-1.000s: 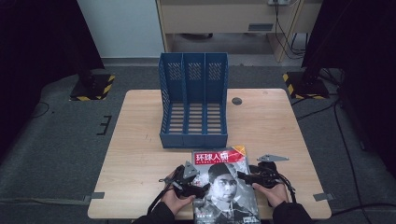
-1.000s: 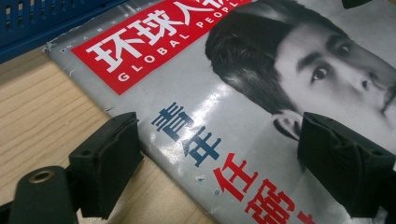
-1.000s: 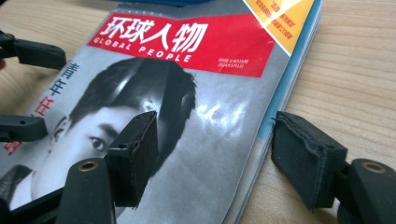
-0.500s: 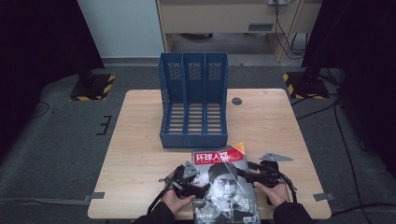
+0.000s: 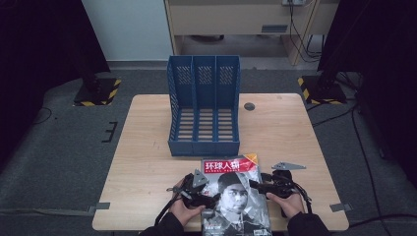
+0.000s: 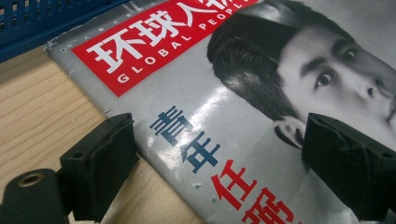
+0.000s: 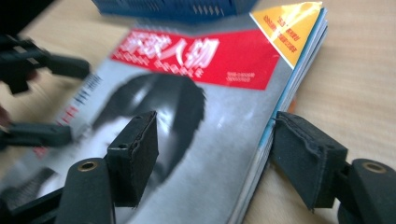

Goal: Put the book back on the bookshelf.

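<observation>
**Desk:** What's nearest the camera?

**Photographer:** A person's two hands at the near table edge, one tool in each. The left gripper point(image 5: 209, 199) and the right gripper point(image 5: 255, 186) flank a magazine point(image 5: 236, 194) lying flat on the wooden table point(image 5: 147, 162), its bottom edge overhanging the near side. Both sets of jaws are spread wide. In the left gripper view, one pad point(image 6: 100, 161) sits over bare wood just off the cover's spine edge and the other over the printed face. In the right gripper view, the jaws straddle the page edge, one above the cover, one beside the pages.

**Desk:** So is it held?

**Photographer:** Not by either tool, as far as these frames show. The magazine rests on the table, red title bar pointing away from the person.

**Desk:** And beyond it?

**Photographer:** A blue file rack point(image 5: 204, 105) with three slots, all empty, stands just past the magazine's top edge. A small dark disc point(image 5: 249, 106) lies on the table further back.

**Desk:** Progress?

**Photographer:** Early, by my reading. Both tools are lined up for a grip; closing, lifting and, likely, filing it in a slot all remain.
</observation>
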